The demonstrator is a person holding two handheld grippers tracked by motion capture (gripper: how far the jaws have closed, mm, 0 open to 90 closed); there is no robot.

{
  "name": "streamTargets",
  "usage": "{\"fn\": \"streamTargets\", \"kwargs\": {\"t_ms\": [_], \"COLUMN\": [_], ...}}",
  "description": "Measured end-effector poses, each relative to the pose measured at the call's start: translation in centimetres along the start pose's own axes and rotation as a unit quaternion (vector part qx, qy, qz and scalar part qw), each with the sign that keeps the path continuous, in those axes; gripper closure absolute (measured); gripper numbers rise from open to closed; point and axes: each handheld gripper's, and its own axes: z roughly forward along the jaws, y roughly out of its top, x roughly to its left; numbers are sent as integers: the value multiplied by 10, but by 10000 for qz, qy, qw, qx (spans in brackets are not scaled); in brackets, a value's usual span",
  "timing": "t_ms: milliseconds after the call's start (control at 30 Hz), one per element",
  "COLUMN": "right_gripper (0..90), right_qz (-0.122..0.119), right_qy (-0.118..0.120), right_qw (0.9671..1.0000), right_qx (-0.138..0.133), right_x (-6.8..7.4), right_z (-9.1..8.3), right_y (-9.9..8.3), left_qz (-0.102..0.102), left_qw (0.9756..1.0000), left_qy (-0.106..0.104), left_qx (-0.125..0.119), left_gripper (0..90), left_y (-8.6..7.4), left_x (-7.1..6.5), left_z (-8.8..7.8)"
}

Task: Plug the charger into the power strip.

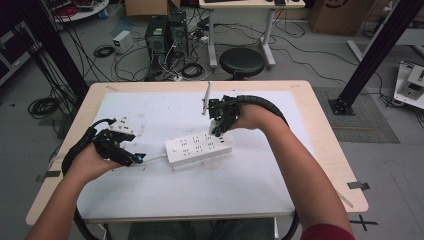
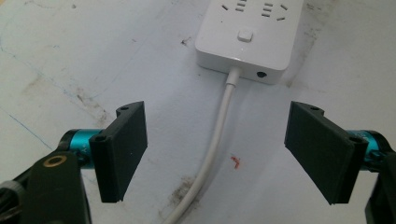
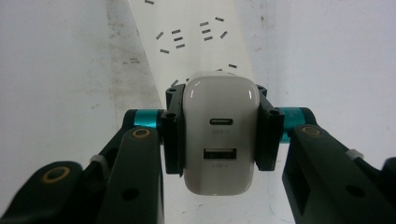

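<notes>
I see the table [image 1: 320, 125] under a white mat [image 1: 165, 110], with the power strip [image 1: 199, 148] lying mid-mat, its cord [image 2: 215, 144] running toward my left side. My right tongs [image 3: 219, 135] grip a white charger [image 3: 220, 135] just above the strip's far end, USB ports facing the camera. My left tongs [image 2: 217, 154] stand wide, pads either side of the cord, touching nothing.

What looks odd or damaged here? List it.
Nothing is damaged. The mat is smudged with dirt, with a small red mark beside the cord. The power strip lies askew. The right gripper clamps a charger; the left gripper is open.
</notes>
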Motion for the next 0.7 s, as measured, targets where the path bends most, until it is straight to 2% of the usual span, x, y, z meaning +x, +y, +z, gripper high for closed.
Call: {"fn": "streamTargets", "kwargs": {"t_ms": [67,200,400,433,500,567,600,667,700], "right_gripper": [636,635,636,636,636,635,636,635,635], "right_qz": [-26,-272,-666,-734,-815,-776,-841,-791,-872], "right_qy": [60,216,430,420,489,526,497,544,539], "right_qw": [10000,9994,9968,9963,9953,9953,9950,9951,9945], "right_qx": [-4,80,129,136,205,245,199,242,225], "right_x": [-2,-9,-19,-20,-23,-25,-26,-27,-28], "right_z": [1,11,23,26,31,35,36,39,41], "right_y": [1,8,17,18,20,21,22,23,24], "left_qz": [-7,-35,-78,-37,-10,-26,-27,-8,-45], "left_qw": [10000,10000,10000,10000,10000,10000,10000,10000,10000], "left_qy": [13,22,45,41,30,47,42,55,44], "left_qx": [12,4,30,65,85,61,42,51,27], "left_gripper": [213,213,212,213,212,213,212,212,212], "left_y": [-1,-3,-5,-5,-5,-5,-5,-5,-5], "left_x": [0,0,0,1,1,1,1,3,3], "left_z": [-1,-3,-2,-3,-2,-2,-2,-2,-2]}}
